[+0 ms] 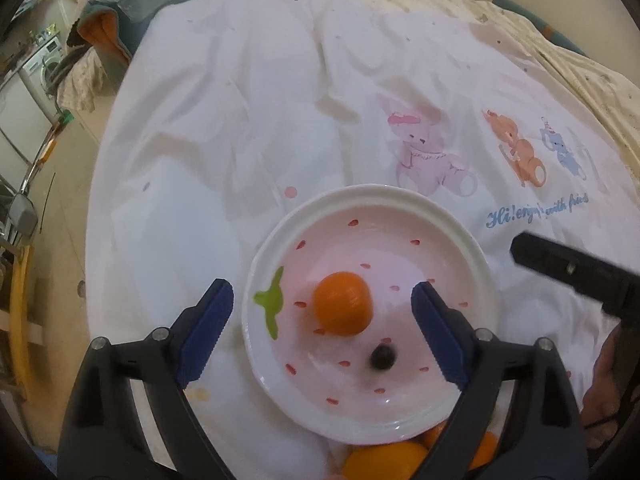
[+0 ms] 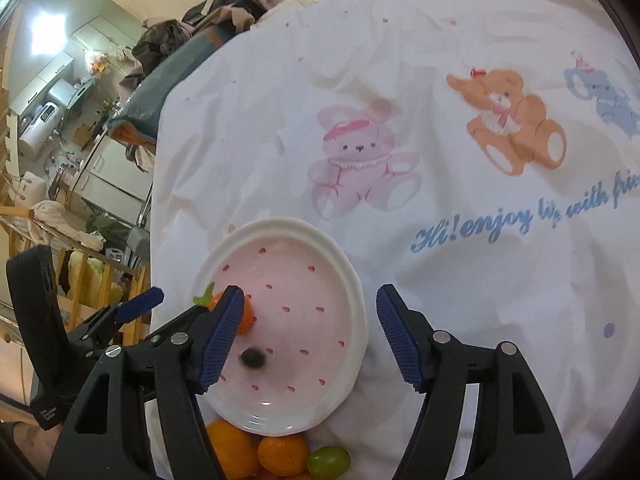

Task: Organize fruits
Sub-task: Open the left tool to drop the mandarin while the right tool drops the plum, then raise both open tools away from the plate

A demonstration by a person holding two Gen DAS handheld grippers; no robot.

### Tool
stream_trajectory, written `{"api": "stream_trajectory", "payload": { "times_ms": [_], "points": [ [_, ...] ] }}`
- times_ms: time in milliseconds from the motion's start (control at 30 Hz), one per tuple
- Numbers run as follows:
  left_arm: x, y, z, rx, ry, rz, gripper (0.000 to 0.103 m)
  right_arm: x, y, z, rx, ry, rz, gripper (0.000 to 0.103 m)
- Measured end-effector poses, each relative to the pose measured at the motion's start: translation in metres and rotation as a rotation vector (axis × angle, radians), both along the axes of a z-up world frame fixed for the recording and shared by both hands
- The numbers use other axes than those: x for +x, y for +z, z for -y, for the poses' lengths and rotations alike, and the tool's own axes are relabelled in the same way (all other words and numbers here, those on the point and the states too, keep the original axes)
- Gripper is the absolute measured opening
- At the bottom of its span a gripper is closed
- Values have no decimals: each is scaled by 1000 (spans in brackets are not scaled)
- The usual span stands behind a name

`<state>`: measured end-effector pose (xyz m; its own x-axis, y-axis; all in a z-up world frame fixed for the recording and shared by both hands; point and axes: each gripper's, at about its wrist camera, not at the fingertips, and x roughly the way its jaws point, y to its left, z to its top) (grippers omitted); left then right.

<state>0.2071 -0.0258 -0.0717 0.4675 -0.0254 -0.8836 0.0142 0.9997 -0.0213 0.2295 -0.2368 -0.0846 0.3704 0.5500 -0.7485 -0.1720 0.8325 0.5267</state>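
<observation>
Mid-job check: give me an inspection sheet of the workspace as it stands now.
Surface: white cartoon-print bedsheet, wrinkled.
Job's things: strawberry-pattern plate holds one orange and a small dark fruit; more oranges and a green grape lie on the sheet just off its near rim.
Clutter: nothing seen on the sheet.
Grippers: left gripper and right gripper both open, empty.
Cables: nothing seen.
Surroundings: washing machine, piled clothes.

- Plate (image 1: 362,204) interior mostly free; orange (image 1: 342,303) sat left of center, small dark berry (image 1: 383,357) near 6 o'clock.
- Fruit pile (image 2: 280,454) crowded plate's 6 o'clock rim.
- Bare sheet (image 1: 248,112) from 9 through 3 o'clock gave open passage.
- Left gripper (image 2: 138,304) stood at plate's 9 o'clock.
</observation>
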Motion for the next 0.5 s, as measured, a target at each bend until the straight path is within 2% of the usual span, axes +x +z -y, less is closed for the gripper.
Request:
{"api": "stream_trajectory", "payload": {
  "times_ms": [333, 500],
  "points": [
    [-17, 28, -11, -23, 27, 89, 89, -18, 32, 1, -3, -1, 70, 71],
    [-32, 45, -12, -19, 16, 131, 89, -38, 47, 1, -5, 16, 98, 77]
  ]
}}
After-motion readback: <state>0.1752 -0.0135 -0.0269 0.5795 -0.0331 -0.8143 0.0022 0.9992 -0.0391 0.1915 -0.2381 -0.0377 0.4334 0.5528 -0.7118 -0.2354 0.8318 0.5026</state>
